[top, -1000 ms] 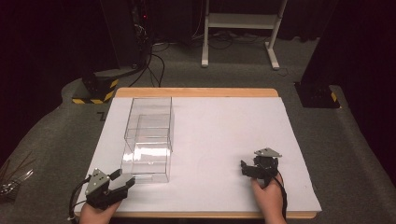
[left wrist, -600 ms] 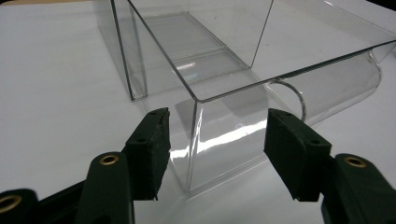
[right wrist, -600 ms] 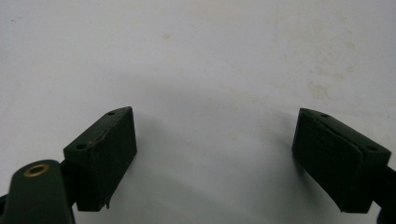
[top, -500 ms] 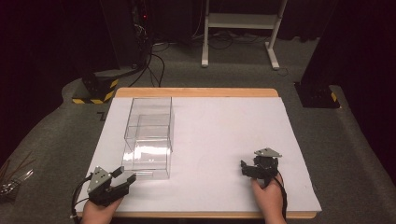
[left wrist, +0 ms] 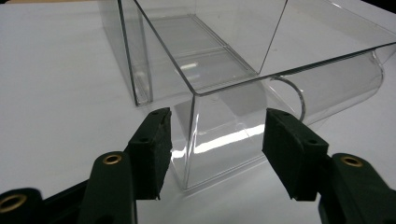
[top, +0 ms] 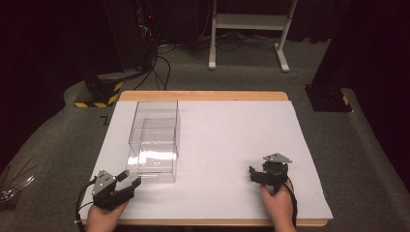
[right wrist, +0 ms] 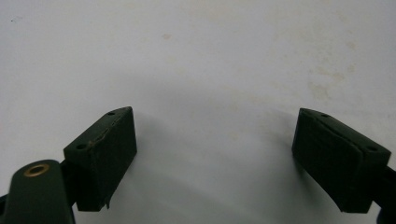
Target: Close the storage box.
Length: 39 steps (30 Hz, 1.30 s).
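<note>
A clear plastic box [top: 154, 140] with an open top stands on the left part of the white board [top: 227, 130]. Inside it there seems to be a smaller clear compartment. My left gripper [top: 129, 180] sits at the box's near left corner. In the left gripper view that corner [left wrist: 194, 140] rises just beyond the gap of the left gripper [left wrist: 217, 126]. Its jaws have just been closing, and the black pads [left wrist: 152, 144] stand apart, clear of the plastic. My right gripper [top: 255, 175] rests on the board at the near right. The right gripper [right wrist: 215, 135] has its jaws wide, with nothing between them.
The board lies on a wood-edged table [top: 203, 95] covered in grey cloth. A black-and-yellow block [top: 99, 92] and cables lie behind the table on the left. A white stand [top: 246, 29] is farther back. Crumpled clear film [top: 12, 186] lies at the left edge.
The left gripper's jaws have narrowed by the box corner, and the hand has shifted only slightly. The right hand and the box have stayed put.
</note>
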Motion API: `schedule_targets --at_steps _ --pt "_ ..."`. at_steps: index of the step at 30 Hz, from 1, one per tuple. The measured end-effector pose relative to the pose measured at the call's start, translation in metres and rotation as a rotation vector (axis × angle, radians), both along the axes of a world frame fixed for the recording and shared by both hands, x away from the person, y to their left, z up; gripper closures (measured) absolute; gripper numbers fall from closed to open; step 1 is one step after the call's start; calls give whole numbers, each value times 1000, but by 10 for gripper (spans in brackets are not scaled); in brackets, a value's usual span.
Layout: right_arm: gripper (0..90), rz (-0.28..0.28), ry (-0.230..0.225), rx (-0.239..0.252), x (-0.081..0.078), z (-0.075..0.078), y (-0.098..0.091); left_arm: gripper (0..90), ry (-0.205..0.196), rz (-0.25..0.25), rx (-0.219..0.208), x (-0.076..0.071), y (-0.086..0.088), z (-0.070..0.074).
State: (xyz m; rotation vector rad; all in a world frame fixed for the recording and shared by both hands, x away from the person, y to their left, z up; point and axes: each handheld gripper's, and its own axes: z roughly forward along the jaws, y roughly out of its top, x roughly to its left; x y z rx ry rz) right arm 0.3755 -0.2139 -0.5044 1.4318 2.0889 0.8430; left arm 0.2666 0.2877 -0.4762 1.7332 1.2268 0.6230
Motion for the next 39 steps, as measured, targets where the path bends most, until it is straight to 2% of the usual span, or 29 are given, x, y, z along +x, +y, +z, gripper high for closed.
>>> schedule_targets --at_steps 9,30,39 --pt "138 1 0 0 0 0 0 429 2 5 16 8 -1 -1" --pt "139 2 0 0 0 0 0 434 10 30 -3 24 -2 -3" --pt "142 3 -1 -1 0 0 0 440 8 38 8 34 0 -2"
